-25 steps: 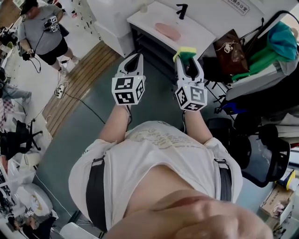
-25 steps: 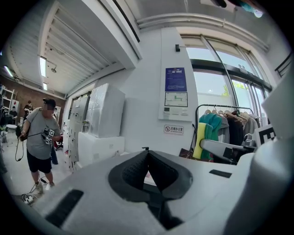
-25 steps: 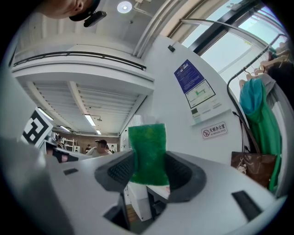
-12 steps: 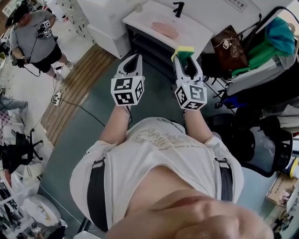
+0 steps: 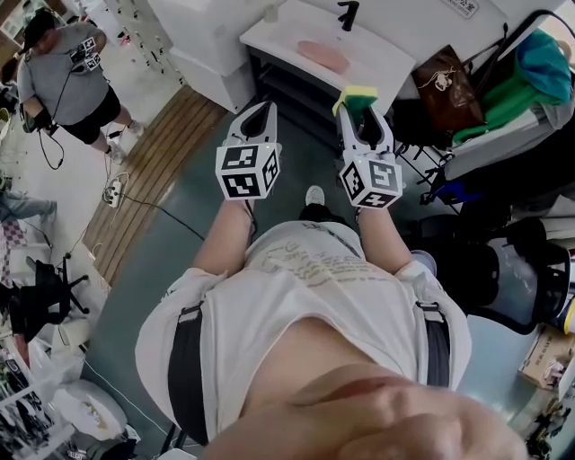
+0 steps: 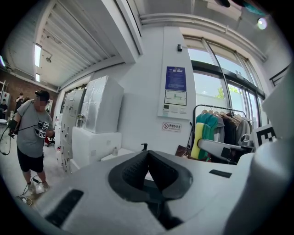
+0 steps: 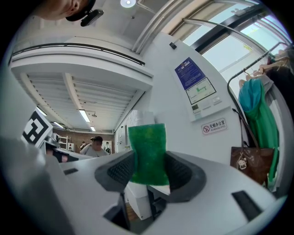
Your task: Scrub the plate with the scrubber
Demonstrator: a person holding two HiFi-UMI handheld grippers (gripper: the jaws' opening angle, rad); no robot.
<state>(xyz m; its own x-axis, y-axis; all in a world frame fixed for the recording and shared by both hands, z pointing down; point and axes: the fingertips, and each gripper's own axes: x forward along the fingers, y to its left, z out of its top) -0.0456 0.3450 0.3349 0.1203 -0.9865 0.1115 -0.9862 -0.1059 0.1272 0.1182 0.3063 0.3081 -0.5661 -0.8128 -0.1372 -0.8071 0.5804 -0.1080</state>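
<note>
Head view, surface: pink plate (image 5: 322, 56) on white counter (image 5: 382, 72), far centre; black tap (image 5: 347, 14) behind it; grey-green floor (image 5: 162, 260).
Head view, tools: left gripper (image 5: 263, 110) and right gripper (image 5: 362, 112) side by side, short of the counter.
Left gripper view: jaws closed together, empty; white cabinets (image 6: 98, 119) ahead; person (image 6: 32, 133) far left.
Right gripper view: jaws clamped on upright green scrubber (image 7: 148, 153); brown bag (image 7: 248, 163) right.

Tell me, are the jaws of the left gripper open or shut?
Shut. The left gripper shows, in its own view, both jaws touching at the tips, with nothing between them.
</note>
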